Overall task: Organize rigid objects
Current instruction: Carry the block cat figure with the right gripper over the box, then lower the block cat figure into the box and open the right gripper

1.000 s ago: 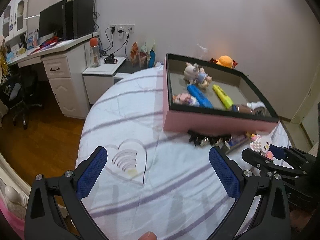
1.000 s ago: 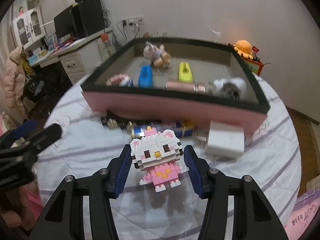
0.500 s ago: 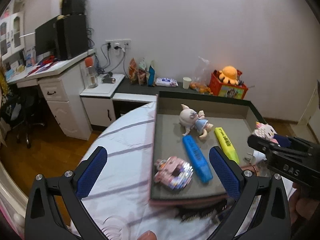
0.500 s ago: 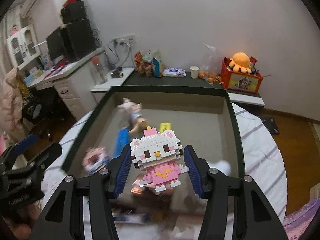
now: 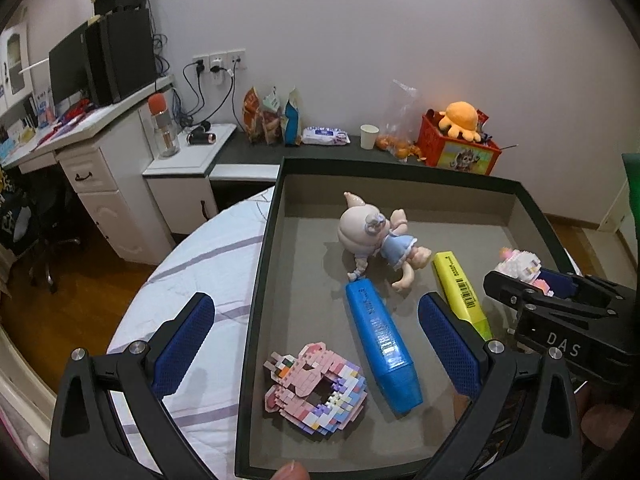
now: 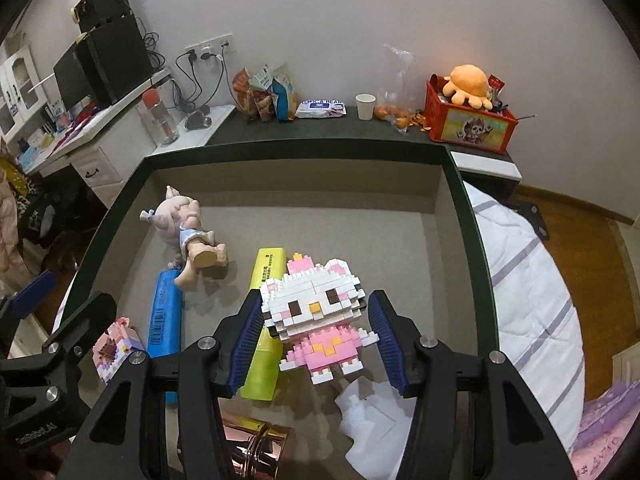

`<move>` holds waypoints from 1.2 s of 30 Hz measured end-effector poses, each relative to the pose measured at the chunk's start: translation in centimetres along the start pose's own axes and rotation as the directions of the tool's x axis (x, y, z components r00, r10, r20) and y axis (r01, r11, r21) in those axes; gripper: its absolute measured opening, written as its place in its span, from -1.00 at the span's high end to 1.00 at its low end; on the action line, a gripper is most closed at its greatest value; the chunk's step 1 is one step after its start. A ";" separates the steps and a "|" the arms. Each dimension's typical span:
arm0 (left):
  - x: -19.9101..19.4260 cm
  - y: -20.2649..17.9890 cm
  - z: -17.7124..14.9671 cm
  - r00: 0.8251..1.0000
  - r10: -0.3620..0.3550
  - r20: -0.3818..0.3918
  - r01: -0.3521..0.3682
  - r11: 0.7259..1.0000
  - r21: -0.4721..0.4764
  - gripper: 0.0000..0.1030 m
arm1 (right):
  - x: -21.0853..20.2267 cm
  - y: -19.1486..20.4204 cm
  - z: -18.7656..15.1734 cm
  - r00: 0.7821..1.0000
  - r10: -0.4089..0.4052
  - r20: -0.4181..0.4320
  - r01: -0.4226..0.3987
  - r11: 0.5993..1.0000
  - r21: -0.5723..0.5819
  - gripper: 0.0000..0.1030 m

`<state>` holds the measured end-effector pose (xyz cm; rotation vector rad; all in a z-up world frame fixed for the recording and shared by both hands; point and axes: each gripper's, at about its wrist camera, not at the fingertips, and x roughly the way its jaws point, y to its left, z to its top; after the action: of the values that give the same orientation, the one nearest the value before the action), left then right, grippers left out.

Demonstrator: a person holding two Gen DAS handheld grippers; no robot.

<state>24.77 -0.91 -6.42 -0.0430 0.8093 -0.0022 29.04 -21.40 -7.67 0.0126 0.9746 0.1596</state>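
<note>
white charger (image 6: 376, 420) half behind block cat (image 6: 316, 316)

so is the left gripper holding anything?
No. In the left wrist view the left gripper stands wide open over the box, with nothing between its pads.

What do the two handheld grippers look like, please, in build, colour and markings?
Both the left gripper and the right gripper have matte black angular frames with silver screw heads. Their fingers carry ribbed dark-blue pads. White "DAS" lettering marks the right gripper's side. No cables or sleeves show.
</note>
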 end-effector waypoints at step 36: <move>-13.4 -0.3 -10.9 0.998 -0.044 0.053 0.044 0.999 0.006 -1.00 | -15.9 -1.8 -14.5 0.976 0.022 0.217 -0.060 0.983 0.171 -1.00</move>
<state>7.61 -1.41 -4.21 -0.0561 0.7546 -0.0444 8.59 -26.28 -2.90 0.2101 0.7699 0.1068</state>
